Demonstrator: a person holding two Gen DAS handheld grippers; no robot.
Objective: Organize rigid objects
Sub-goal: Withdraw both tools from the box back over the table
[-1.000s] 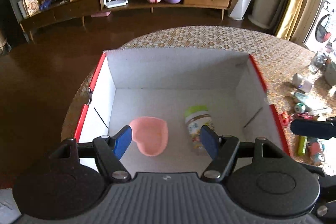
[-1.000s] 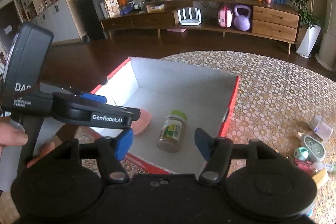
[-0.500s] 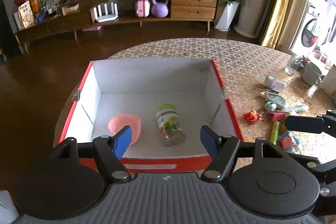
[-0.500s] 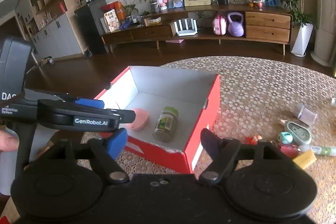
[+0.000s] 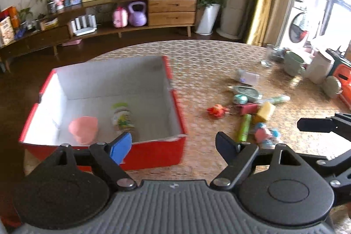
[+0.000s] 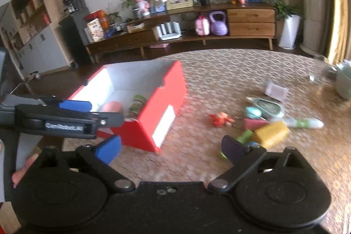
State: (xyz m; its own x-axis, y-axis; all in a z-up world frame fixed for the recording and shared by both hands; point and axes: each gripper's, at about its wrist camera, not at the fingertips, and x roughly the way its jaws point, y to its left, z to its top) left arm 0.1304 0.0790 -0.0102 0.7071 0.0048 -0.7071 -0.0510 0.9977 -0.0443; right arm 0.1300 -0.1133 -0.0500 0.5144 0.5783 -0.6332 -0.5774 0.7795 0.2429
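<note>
Left wrist view: left gripper [image 5: 173, 145] released, nothing between its fingers; jaws have just been opening. A second ago it sat over the red box [image 5: 153, 154]; now it is drawn back and swung right, the near box corner under its left finger. Box holds 2 items, a pink heart dish [image 5: 83, 129] and a green-lidded jar [image 5: 122, 117] lying on its side. Judged: last drop done, next pick starting.

Loose pile on the table [image 5: 208, 67] right of the box: red toy [image 5: 216, 110], green tube [image 5: 244, 127], yellow block [image 5: 264, 111], pale clock [image 5: 246, 91]. Bare cloth between box and pile gives room; cups crowd the far right edge.

Right wrist view: right gripper [image 6: 171, 149] released and empty, jaws just opened wider. It has pulled back from the box too and faces bare cloth between box [image 6: 142, 135] and pile; yellow block [image 6: 272, 134] just past its right finger. Left gripper [image 6: 72, 112] crosses near left, close to the box's near wall
</note>
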